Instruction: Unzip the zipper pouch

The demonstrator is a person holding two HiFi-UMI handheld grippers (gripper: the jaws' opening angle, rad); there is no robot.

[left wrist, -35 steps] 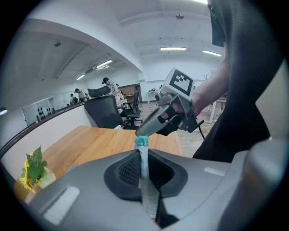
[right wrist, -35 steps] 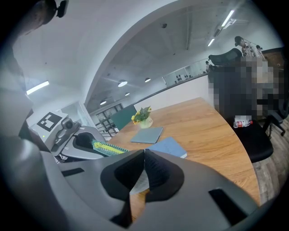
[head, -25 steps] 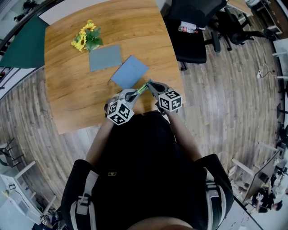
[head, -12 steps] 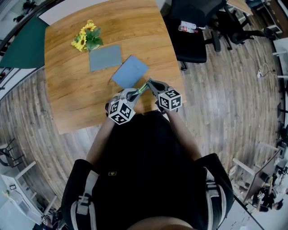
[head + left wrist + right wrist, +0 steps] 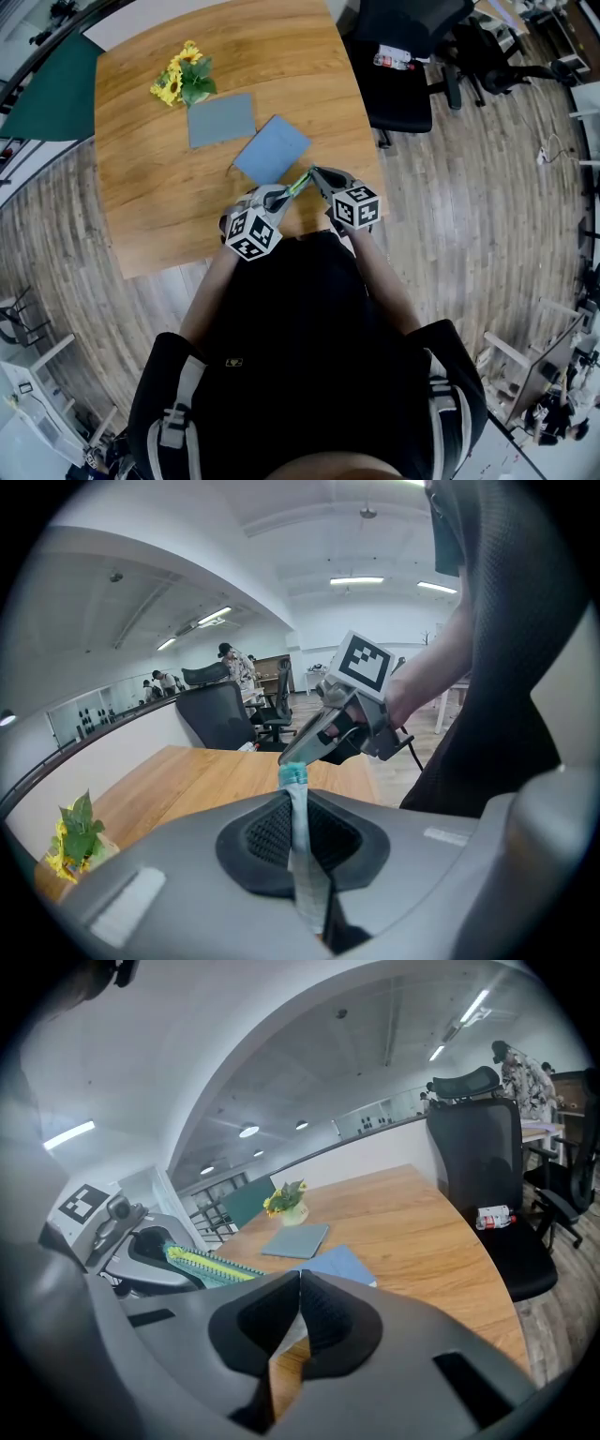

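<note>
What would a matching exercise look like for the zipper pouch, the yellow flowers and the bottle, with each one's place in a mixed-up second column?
Column one:
1 zipper pouch
2 yellow flowers
3 bottle

Column two:
A on the seat of the black chair
B clamped in the left gripper
C on the wooden table

Pairs: 1-B, 2-C, 3-A.

Black top (image 5: 300, 328), probably short-sleeved; black-and-white marker cubes (image 5: 249, 234) (image 5: 355, 207).
</note>
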